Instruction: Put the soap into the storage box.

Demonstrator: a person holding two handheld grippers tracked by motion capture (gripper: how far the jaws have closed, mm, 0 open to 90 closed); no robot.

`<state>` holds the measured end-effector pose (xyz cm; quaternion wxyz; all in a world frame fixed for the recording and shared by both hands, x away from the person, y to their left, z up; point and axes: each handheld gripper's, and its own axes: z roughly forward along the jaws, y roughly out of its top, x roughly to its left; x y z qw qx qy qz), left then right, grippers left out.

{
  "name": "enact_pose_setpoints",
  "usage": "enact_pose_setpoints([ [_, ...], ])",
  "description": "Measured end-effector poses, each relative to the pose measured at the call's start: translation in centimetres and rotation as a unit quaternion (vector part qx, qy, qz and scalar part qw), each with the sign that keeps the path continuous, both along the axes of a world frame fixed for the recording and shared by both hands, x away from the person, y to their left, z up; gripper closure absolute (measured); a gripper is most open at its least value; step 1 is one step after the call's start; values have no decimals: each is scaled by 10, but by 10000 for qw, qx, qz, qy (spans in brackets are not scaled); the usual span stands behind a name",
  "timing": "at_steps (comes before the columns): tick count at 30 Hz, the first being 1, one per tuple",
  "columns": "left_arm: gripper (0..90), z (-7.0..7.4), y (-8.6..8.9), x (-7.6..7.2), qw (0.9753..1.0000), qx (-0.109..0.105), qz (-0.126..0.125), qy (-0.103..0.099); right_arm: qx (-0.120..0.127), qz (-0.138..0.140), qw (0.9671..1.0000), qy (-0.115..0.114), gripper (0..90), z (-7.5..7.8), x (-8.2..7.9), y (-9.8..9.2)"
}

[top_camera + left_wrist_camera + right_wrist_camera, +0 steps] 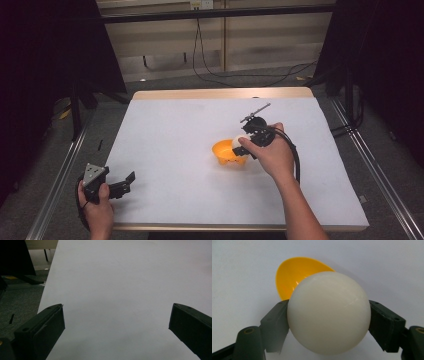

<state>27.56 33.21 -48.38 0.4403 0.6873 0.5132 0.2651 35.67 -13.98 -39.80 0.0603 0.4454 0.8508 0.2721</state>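
Right gripper view: tool (329, 322) clamps ball (329, 312) above bowl (294, 275).

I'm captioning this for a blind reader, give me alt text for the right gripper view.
A glossy white ball is clamped between the right gripper's two black jaws. Just behind it, an orange plastic bowl sits on the white table.

White-topped table (165, 150) w/ wooden edge on grey carpet floor (50, 165); black curtains (45, 45) at both sides, beige wall panels (260, 35) behind, black cable (240, 75) trailing across floor.
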Motion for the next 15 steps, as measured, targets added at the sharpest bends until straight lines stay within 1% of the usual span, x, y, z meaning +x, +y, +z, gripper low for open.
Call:
enact_pose_setpoints([
  [7,0,0,0,0,10000,-25,-8,10,32,-101,9999,-28,238,-2,1,7],
  [9,0,0,0,0,10000,-5,-12,7,52,-151,9999,-10,238,-3,3,10],
  [13,0,0,0,0,10000,-13,-11,12,50,-149,9999,32,238,-6,5,13],
  [15,0,0,0,1,10000,-15,-13,14,52,-201,9997,96,238,-9,7,16],
])
